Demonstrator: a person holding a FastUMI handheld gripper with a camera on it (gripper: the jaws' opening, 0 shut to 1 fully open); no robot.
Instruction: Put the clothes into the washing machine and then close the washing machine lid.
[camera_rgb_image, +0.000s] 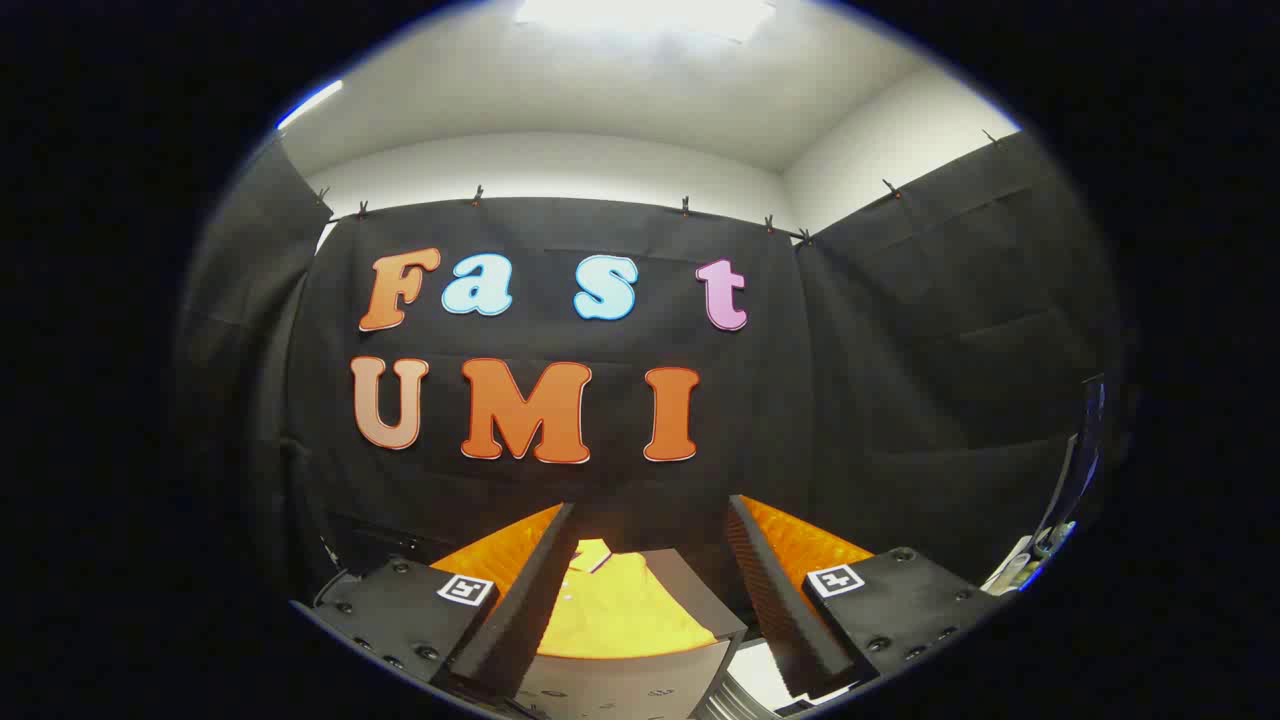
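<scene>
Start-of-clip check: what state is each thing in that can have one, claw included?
Claw: open, fingers spread wide, holding nothing.
Yellow shirt: lying flat on a grey surface, seen between the fingers and just ahead of them, not gripped.
Washing machine lid: cannot tell.
</scene>
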